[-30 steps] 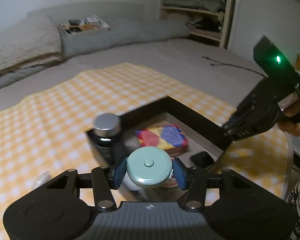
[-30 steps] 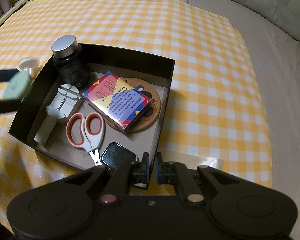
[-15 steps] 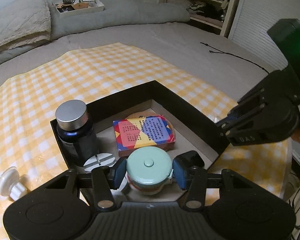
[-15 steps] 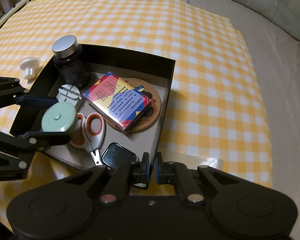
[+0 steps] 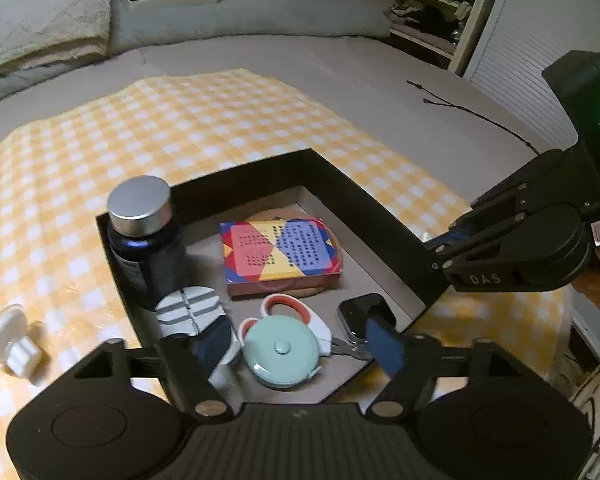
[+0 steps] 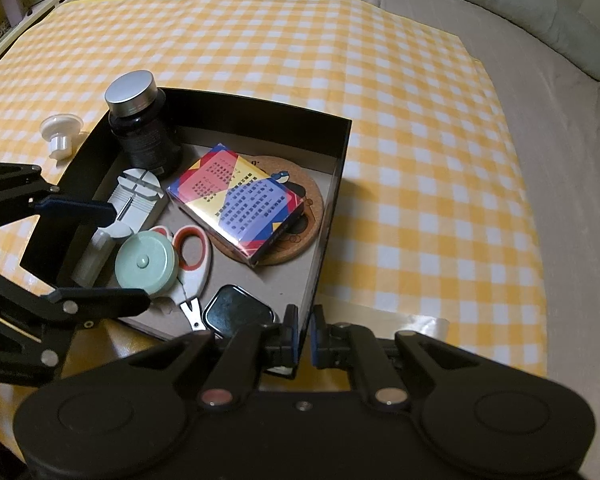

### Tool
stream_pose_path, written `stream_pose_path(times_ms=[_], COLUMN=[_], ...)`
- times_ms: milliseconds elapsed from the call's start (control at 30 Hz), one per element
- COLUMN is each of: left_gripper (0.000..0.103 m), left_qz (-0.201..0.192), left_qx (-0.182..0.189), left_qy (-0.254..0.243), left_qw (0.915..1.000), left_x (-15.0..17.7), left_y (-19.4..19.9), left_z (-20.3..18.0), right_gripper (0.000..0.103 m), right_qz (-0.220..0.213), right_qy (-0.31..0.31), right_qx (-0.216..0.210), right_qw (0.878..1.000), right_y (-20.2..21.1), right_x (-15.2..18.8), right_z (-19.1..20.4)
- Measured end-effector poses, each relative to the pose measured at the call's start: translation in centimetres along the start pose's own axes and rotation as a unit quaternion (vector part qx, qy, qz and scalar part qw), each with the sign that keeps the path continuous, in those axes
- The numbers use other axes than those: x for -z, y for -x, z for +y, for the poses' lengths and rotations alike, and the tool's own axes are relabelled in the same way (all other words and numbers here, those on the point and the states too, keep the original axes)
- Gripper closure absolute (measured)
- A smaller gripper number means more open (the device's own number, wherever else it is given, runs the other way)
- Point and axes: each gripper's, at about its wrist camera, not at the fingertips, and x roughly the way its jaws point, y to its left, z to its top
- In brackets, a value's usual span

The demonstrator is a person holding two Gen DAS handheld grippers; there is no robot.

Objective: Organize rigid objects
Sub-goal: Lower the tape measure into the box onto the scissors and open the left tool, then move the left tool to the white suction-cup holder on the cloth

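Note:
A black box (image 5: 340, 184) sits on the yellow checked cloth. A mint green round tape measure (image 5: 282, 354) lies in it on top of the orange-handled scissors (image 5: 288, 308). My left gripper (image 5: 298, 344) hovers over it with its jaws opening; the pads stand clear of the tape measure (image 6: 146, 262) on both sides. My right gripper (image 6: 304, 336) is shut on the box's near wall (image 6: 324, 240). Its fingers (image 5: 440, 248) show at that wall in the left wrist view.
The box also holds a dark bottle (image 5: 144, 236) with a silver cap, a colourful card pack (image 5: 280, 252) on a cork coaster (image 6: 308, 200), a black tin (image 6: 240, 310) and a grey-white tool (image 6: 134, 196). A white plastic piece (image 5: 8, 340) lies outside on the cloth.
My left gripper came down over the box with the tape measure, then spread its jaws. The tape measure now rests on the scissors. The right gripper has not moved.

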Motion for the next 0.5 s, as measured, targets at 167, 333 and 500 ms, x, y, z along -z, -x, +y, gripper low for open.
stream_pose_path(times_ms=[167,333,500], left_gripper=[0.01,0.005,0.003], left_qz=[-0.01,-0.009,-0.025], left_qx=[-0.018,-0.016,-0.016], left_qy=[-0.004,0.003,0.001], left_qw=[0.9998,0.9998,0.9996], left_x=[0.1,0.3,0.3], left_y=[0.6,1.1,1.8], left_z=[-0.1,0.1,0.2], right_gripper=[0.097,0.097,0.097], right_qz=[0.0,0.001,0.001], right_qy=[0.001,0.001,0.002], right_qx=[0.002,0.005,0.006], right_qw=[1.0,1.0,1.0], right_y=[0.0,-0.2,-0.2], right_x=[0.0,0.0,0.0], right_z=[0.1,0.1,0.1])
